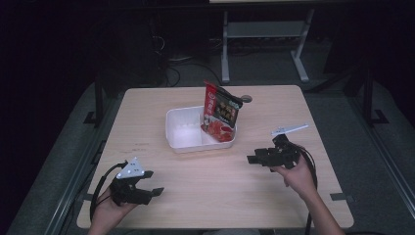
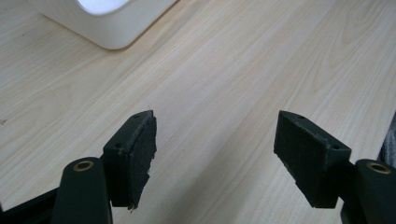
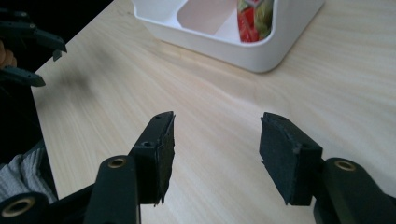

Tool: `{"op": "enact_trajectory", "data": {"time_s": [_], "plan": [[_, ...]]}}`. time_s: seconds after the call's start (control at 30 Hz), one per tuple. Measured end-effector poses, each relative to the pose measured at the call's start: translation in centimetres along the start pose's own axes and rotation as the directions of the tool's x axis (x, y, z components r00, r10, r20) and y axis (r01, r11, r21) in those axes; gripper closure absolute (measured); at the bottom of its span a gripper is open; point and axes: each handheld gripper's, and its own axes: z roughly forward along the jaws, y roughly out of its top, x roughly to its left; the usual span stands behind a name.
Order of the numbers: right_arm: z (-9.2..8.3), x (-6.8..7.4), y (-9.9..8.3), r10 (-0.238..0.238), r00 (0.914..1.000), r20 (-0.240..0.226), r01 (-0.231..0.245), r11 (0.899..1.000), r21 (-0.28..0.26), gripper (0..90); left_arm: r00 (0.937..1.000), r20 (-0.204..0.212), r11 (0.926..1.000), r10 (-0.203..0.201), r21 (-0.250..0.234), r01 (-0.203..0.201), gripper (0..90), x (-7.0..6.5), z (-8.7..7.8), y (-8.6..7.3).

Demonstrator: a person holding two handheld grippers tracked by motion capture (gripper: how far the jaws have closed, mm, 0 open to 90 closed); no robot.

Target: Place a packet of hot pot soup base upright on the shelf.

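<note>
A white two-compartment tray stands at the middle of the wooden table. A red snack packet stands upright in its right compartment, leaning on the far wall. My left gripper rests near the front left corner, open and empty, pointing right. My right gripper is at the tray's front right, open and empty, pointing left. In the left gripper view the jaws stand wide over bare wood, with the tray's corner beyond. In the right gripper view the jaws face the tray and packet.
The left gripper appears far off at the left of the right gripper view, by the table edge. A round cable hole sits behind the tray. Dark floor and a white desk frame lie beyond the table.
</note>
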Motion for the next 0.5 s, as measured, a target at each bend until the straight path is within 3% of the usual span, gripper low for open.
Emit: {"op": "enact_trajectory", "data": {"time_s": [0.5], "plan": [[-1.4,0.1,-3.5,0.007,1.0000,0.006,-0.007,1.000,-0.009,40.2,1.0000,0.004,0.9999,0.002,0.017,-0.002,26.3,-0.3,0.6,0.1]]}}
